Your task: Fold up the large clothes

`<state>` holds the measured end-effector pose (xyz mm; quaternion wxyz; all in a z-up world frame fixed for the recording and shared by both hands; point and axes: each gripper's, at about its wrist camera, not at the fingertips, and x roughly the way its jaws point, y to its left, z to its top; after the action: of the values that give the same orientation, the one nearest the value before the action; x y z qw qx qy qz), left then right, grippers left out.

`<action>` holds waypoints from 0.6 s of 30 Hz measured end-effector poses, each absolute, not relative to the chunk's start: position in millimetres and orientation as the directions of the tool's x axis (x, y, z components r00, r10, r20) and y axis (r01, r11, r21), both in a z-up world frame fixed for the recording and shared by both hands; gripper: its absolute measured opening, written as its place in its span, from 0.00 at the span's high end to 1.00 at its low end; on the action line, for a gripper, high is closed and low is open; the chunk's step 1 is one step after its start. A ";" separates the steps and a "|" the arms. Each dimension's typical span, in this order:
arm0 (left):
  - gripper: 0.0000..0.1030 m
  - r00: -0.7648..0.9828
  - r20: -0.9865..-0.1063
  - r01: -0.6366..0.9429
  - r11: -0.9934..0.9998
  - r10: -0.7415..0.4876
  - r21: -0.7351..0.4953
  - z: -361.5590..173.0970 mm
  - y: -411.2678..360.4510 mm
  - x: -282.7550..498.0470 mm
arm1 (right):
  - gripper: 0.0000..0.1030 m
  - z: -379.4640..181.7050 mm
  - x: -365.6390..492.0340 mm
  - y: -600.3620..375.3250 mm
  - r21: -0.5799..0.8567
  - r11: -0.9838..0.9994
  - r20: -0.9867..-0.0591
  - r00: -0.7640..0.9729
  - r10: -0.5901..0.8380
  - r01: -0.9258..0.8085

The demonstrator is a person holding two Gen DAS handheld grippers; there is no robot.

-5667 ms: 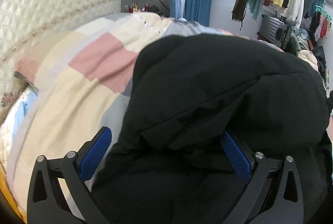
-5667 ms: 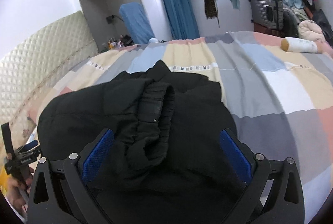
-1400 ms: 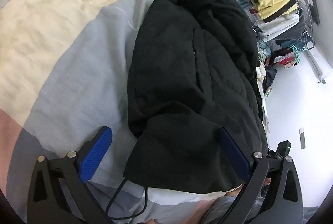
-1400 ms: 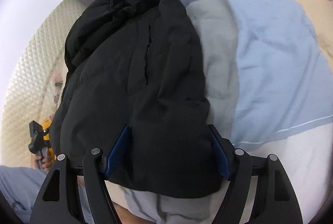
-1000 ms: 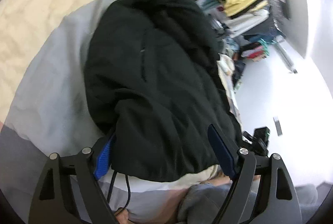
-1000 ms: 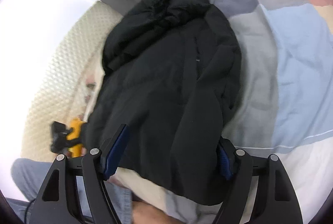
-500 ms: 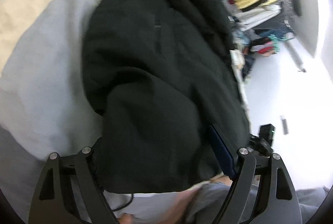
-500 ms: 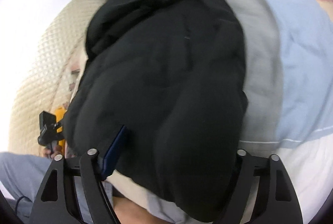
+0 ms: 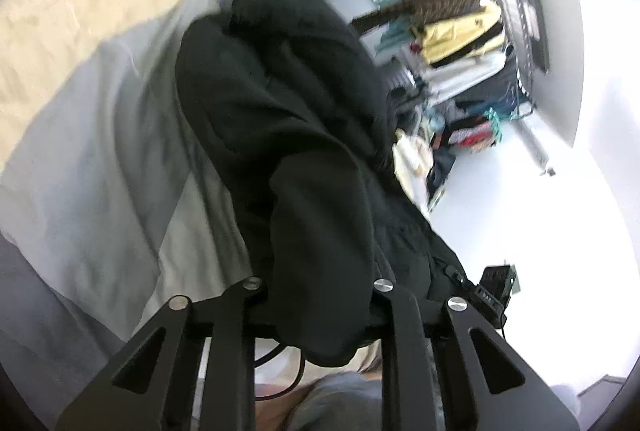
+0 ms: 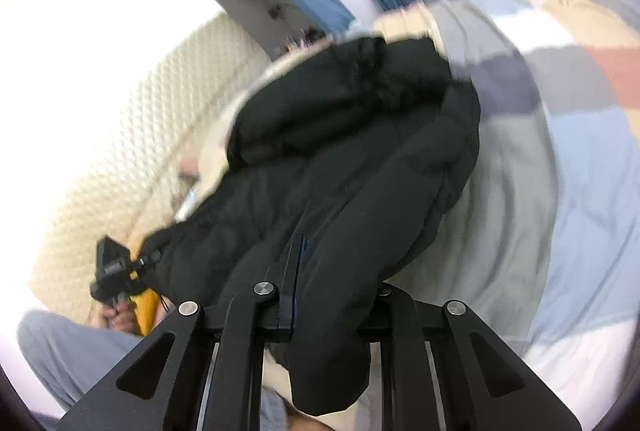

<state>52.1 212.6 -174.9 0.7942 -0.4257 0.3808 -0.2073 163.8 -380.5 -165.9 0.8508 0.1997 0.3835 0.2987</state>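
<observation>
Jacket position: the black jacket (image 9: 288,135) lies on the patchwork bedspread (image 10: 580,159), near hem raised off it.
Left gripper (image 9: 316,295): jaws pinching the hem's left corner.
Right gripper (image 10: 332,295): jaws pinching the hem's right corner.
Long axis: runs from the jaws toward 12 o'clock in the left view and 1 o'clock in the right view, collar end farthest.
Nearer gripper: neither; both grip the same edge.
Likely next move: carry hem forward toward the collar.
</observation>
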 end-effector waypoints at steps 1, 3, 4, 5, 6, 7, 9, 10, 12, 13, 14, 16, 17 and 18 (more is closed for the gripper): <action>0.81 0.637 -0.423 0.003 0.551 -0.644 -0.834 -169.6 215.4 51.6 | 0.87 -157.5 163.5 -383.2 0.565 0.738 -0.514 0.543 0.664 -0.368; 0.82 0.660 -0.417 -0.008 0.550 -0.624 -0.835 -159.4 222.0 51.5 | 0.87 -139.5 162.9 -386.3 0.549 0.740 -0.488 0.571 0.660 -0.388; 0.83 0.673 -0.410 -0.015 0.543 -0.616 -0.840 -153.9 227.4 50.7 | 0.87 -130.8 163.5 -388.0 0.553 0.736 -0.472 0.582 0.663 -0.391; 0.83 0.682 -0.403 -0.020 0.535 -0.610 -0.845 -150.8 229.3 51.8 | 0.88 -122.5 164.1 -390.4 0.559 0.731 -0.458 0.589 0.666 -0.391; 0.83 0.691 -0.394 -0.024 0.525 -0.606 -0.851 -147.5 233.1 51.3 | 0.88 -117.1 165.2 -389.4 0.560 0.729 -0.451 0.594 0.666 -0.393; 0.84 0.701 -0.382 -0.029 0.511 -0.603 -0.859 -142.2 238.4 50.8 | 0.88 -110.3 165.8 -389.5 0.557 0.729 -0.444 0.599 0.666 -0.397; 0.84 0.709 -0.371 -0.031 0.499 -0.599 -0.866 -135.3 244.6 48.7 | 0.88 -98.8 167.1 -388.1 0.549 0.732 -0.440 0.605 0.663 -0.403; 0.85 0.713 -0.367 -0.024 0.502 -0.598 -0.865 -128.8 247.8 47.8 | 0.88 -96.2 168.2 -388.3 0.547 0.739 -0.453 0.602 0.657 -0.394; 0.85 0.727 -0.355 -0.001 0.516 -0.588 -0.857 -115.0 249.1 44.8 | 0.88 -86.3 169.9 -386.7 0.548 0.740 -0.475 0.583 0.659 -0.390; 0.85 0.737 -0.348 0.013 0.527 -0.580 -0.850 -104.8 250.2 43.8 | 0.88 -80.1 168.8 -386.0 0.540 0.742 -0.479 0.580 0.659 -0.397; 0.85 0.740 -0.344 0.022 0.532 -0.578 -0.846 -98.7 250.3 43.8 | 0.88 -74.5 167.0 -386.2 0.533 0.744 -0.480 0.579 0.659 -0.404; 0.85 0.760 -0.382 0.059 0.641 -0.525 -0.766 -77.7 244.4 43.6 | 0.88 -64.9 162.6 -385.6 0.527 0.738 -0.476 0.572 0.668 -0.422; 0.85 0.765 -0.395 0.063 0.669 -0.509 -0.741 -74.5 242.3 44.9 | 0.88 -61.0 159.4 -385.0 0.524 0.737 -0.477 0.570 0.669 -0.426; 0.85 0.764 -0.399 0.069 0.679 -0.507 -0.731 -71.0 242.2 47.0 | 0.88 -56.6 158.0 -383.1 0.516 0.741 -0.484 0.567 0.666 -0.430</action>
<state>47.0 242.2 -71.0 0.8656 -0.3642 0.3004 -0.1665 158.0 -383.1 -56.6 0.8682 0.1727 0.3417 0.3158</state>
